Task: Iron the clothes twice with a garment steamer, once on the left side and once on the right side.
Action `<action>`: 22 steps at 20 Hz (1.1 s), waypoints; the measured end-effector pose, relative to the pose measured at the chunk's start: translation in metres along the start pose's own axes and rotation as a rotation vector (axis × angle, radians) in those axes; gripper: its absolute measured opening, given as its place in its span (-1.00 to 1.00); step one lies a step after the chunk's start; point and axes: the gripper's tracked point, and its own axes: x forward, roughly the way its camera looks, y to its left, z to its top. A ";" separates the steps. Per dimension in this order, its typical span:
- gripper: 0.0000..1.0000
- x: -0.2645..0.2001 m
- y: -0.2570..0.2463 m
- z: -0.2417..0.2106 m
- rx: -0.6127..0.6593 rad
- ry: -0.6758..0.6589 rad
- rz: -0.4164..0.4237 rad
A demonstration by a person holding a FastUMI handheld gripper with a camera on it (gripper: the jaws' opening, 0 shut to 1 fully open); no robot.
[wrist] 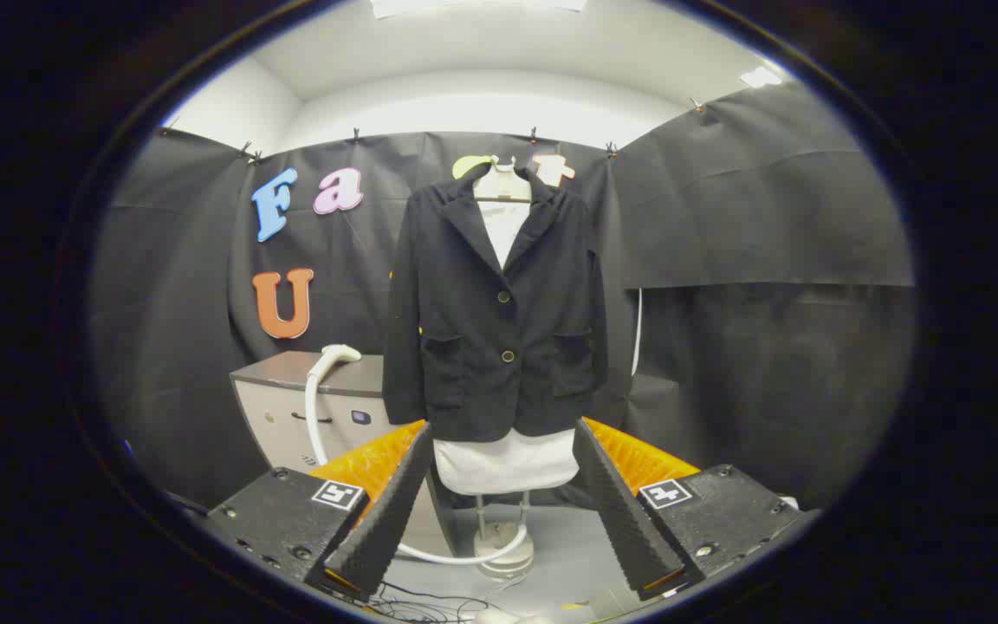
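Left of the jacket [496,305], the steamer head [336,354] rested on a cabinet [313,407], its hose [315,426] running down and curling round the stand base [504,548] beneath the jacket. The jacket hung buttoned on a form [506,461], upright, beyond the fingers. The gripper [502,507] stood wide open, holding nothing, its fingers flanking the form's lower edge.

The gripper [503,468] stood spread wide with nothing between its fingers, and open air ran ahead to the jacket [495,312]. A cabinet [326,407] and the steamer hose [315,407] crowded the jacket's left; its right lay free.
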 end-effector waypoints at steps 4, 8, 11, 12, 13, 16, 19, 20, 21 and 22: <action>1.00 -0.003 0.003 -0.003 0.003 0.008 -0.007; 1.00 -0.007 0.008 -0.003 -0.002 0.003 -0.007; 1.00 -0.010 0.013 0.000 -0.002 -0.006 -0.002; 1.00 -0.010 0.015 -0.001 -0.002 -0.004 0.000; 1.00 -0.010 0.016 0.000 -0.001 -0.004 0.003; 1.00 -0.010 0.019 0.000 -0.005 -0.006 0.002; 1.00 -0.008 0.022 -0.002 -0.011 -0.002 0.006; 1.00 -0.008 0.022 -0.003 -0.015 0.001 0.005; 1.00 -0.007 0.022 -0.003 -0.018 0.001 0.006; 1.00 -0.006 0.023 -0.002 -0.018 0.001 0.007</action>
